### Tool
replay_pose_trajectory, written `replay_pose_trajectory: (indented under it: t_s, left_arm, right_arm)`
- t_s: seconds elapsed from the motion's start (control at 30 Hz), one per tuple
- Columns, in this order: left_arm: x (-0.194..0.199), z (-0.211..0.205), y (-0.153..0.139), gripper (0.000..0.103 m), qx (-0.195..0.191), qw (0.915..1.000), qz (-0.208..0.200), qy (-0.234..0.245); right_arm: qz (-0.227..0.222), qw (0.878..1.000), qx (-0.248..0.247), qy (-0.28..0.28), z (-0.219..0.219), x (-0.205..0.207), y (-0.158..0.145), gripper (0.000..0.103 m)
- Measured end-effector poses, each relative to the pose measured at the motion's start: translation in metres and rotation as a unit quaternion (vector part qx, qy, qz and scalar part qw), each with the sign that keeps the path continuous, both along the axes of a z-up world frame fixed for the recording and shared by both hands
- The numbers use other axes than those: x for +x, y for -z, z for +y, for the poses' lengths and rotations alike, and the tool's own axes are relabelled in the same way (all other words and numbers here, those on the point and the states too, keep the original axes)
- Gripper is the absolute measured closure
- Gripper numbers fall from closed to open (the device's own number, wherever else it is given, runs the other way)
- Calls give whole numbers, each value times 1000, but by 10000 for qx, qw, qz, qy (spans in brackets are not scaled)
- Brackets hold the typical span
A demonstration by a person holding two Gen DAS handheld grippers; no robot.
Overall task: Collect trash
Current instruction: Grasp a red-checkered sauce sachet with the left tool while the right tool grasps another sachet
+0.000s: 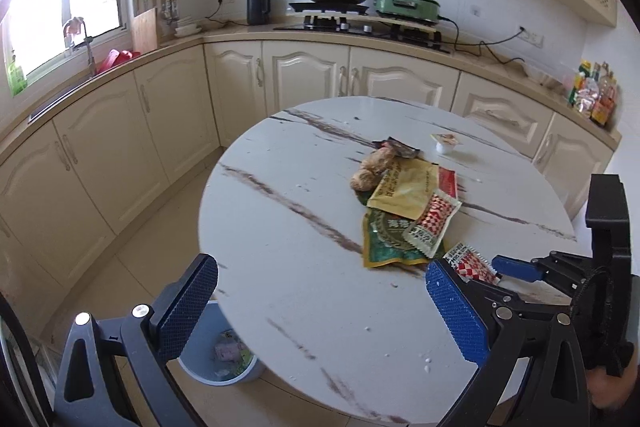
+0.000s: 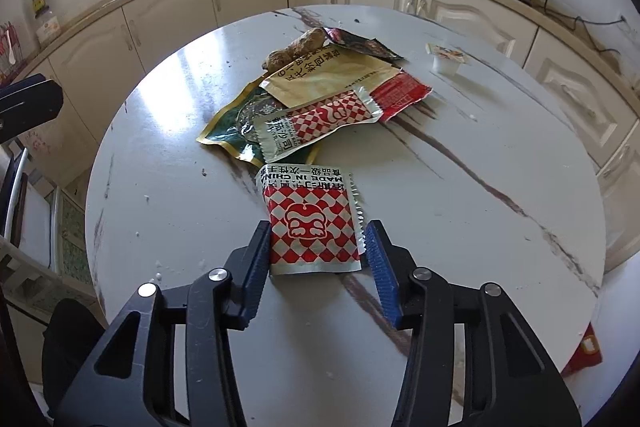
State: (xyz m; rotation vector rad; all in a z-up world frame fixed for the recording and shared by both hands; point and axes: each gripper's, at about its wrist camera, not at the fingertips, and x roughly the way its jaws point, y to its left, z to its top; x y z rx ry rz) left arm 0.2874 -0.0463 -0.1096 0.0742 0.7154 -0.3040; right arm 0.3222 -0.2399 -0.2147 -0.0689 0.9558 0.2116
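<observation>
Red-checkered sachet lies flat at the near edge of the round tabletop, between the right gripper pads, which touch its side edges. Left gripper hangs wide open, empty. Other wrappers lie just beyond. A blue bin stands on the floor.

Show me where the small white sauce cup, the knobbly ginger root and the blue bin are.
Small white sauce cup (image 2: 445, 62): right wrist view, on its white side wall.
Knobbly brown ginger root (image 2: 294, 49): right wrist view, mid-body.
Round blue plastic bin (image 1: 208, 373): left wrist view, front rim, on the floor.
</observation>
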Motion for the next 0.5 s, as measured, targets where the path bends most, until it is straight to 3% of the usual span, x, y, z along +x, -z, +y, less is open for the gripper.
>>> replay_pose_trajectory:
  t_s: [0.07, 0.33, 0.5]
  left_arm:
    - [4, -11, 8, 1, 52, 9997, 2, 225]
    - [62, -74, 41, 1, 384, 9933, 306, 1044]
    - [106, -108, 62, 3, 572, 9906, 496, 1139]
  right_arm:
    - [-42, 9998, 198, -25, -10, 1, -3, 87]
    - [-208, 9981, 310, 494, -61, 4, -12, 94]
    - [-295, 9964, 378, 693, -81, 10, -15, 94]
